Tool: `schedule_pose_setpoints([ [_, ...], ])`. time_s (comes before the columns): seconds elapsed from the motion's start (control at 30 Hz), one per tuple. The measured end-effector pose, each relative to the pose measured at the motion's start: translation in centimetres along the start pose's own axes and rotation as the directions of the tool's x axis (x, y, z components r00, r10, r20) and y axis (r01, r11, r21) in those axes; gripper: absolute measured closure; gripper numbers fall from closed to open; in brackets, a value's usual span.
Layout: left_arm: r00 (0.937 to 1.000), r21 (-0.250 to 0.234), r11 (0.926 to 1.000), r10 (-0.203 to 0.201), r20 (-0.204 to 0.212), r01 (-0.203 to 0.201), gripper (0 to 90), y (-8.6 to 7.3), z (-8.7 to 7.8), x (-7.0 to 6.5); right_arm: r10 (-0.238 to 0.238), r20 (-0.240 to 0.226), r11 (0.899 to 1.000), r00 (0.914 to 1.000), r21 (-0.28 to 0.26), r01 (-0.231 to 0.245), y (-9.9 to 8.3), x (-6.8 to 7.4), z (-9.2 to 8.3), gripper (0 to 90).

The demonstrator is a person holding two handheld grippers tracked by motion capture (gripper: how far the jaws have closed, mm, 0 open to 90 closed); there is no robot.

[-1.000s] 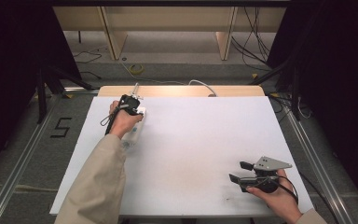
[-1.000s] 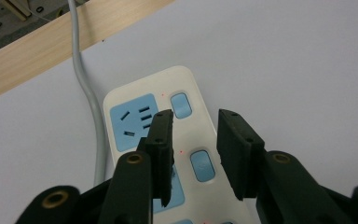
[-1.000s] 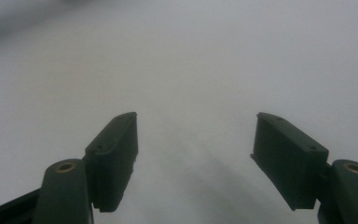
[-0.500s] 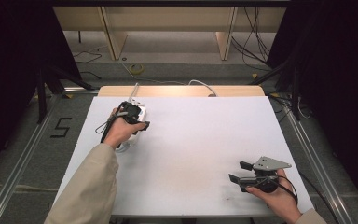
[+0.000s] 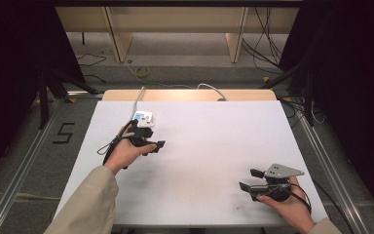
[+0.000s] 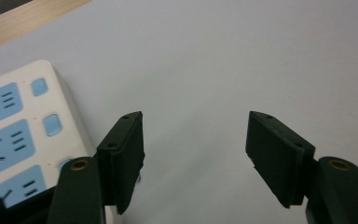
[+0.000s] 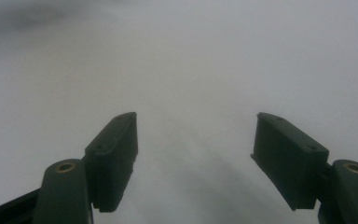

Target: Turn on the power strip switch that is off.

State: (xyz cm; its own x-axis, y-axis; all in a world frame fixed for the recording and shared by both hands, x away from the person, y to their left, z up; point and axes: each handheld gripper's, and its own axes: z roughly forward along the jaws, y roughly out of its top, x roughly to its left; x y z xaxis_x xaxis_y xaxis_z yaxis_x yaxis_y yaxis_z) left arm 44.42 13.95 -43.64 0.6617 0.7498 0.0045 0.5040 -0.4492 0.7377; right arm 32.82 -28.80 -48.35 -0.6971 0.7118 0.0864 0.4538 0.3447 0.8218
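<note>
The power strip was seen lying flat near the table's far-left edge, at about 10 o'clock from the table's centre, with its cord run off the far edge. That placement was judged to keep the cord off the working surface.

The left gripper was held just beside the strip, on its 5 o'clock side. In the left gripper view the strip's blue sockets sat at 9 o'clock, outside the jaws. Left jaws were spread wide with nothing between them but bare table. Touching or just clear of the strip: could not be told. The strip was not gripped.

The right gripper was parked low at the near-right corner, about 4 o'clock, pointed toward 9 o'clock. Its jaws were also wide apart and empty, over bare table. It was judged to be held well clear so the left side had room to work.
</note>
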Motion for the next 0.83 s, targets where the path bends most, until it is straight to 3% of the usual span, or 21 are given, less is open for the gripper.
schedule_pose_setpoints([
  [0.3, 0.9969, -0.017, 0.997, 0.076, 0.02, -0.076, 34.9, -3.7, -1.1, -3.0, -0.005, -0.001, 1.0, 1.0, 0.004, 0.005, 0.0, 0.0, 0.0, 31.4],
  [0.47, 0.9971, -0.032, 0.9972, 0.069, 0.034, -0.068, 35.2, -5.7, -1.4, -4.0, -0.003, 0.0, 1.0, 1.0, 0.006, 0.003, 0.0, 0.0, 0.1, 31.4],
  [0.63, 0.9977, -0.067, 0.9961, 0.06, 0.033, -0.057, 35.2, -6.6, -1.9, -4.7, -0.005, -0.002, 1.0, 1.0, 0.006, 0.005, 0.0, 0.0, 0.1, 31.3],
  [0.83, 0.9943, -0.054, 0.9941, 0.097, 0.045, -0.094, 34.4, -7.1, -1.5, -6.1, 0.001, -0.002, 1.0, 1.0, 0.004, -0.001, 0.1, -0.1, 0.0, 31.3],
])
